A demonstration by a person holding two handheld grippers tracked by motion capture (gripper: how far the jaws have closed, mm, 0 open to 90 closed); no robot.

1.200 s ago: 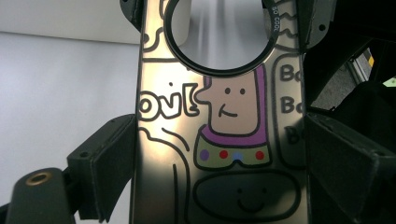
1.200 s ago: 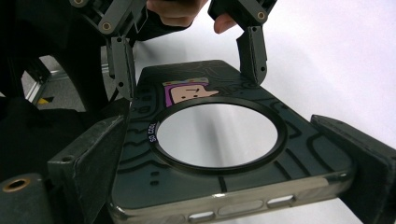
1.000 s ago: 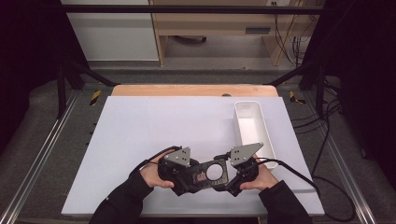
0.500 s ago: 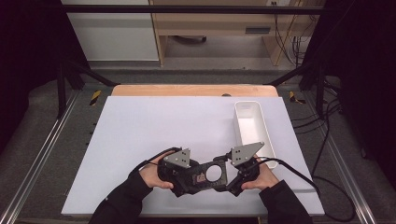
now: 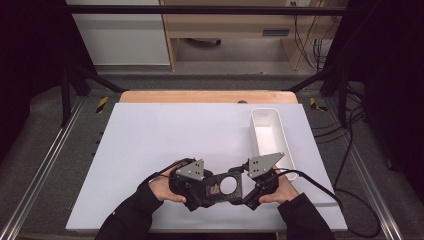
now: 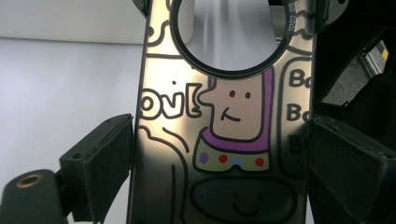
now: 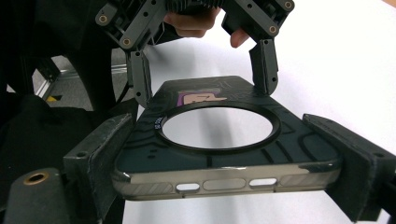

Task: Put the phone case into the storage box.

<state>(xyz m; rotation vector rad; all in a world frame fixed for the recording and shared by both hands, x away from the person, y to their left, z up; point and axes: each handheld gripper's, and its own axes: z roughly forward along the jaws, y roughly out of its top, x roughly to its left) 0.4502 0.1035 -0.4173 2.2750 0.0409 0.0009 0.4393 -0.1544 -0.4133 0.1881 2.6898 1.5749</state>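
Observation:
A dark clear phone case (image 5: 216, 190) with a round ring hole and a cartoon print is held just above the white table top (image 5: 165, 135), near its front edge. My left gripper (image 5: 206, 191) is shut on one end of it and my right gripper (image 5: 246, 188) on the other. In the left gripper view the case (image 6: 233, 140) spans the gap between both jaws of the left gripper (image 6: 224, 168). The right gripper (image 7: 224, 161) clamps the case (image 7: 224, 161) by its long sides, with the other gripper's fingers (image 7: 264, 70) pinching the far end.
A long white tray (image 5: 260, 145), nothing visible in it, stands on the right part of the table, just beyond my right hand. A wooden strip (image 5: 200, 96) runs along the table's far edge. Black cables (image 5: 325, 190) trail off to the right.
Both hands have drifted slightly toward the near edge with the case between them. Both grips look unchanged.

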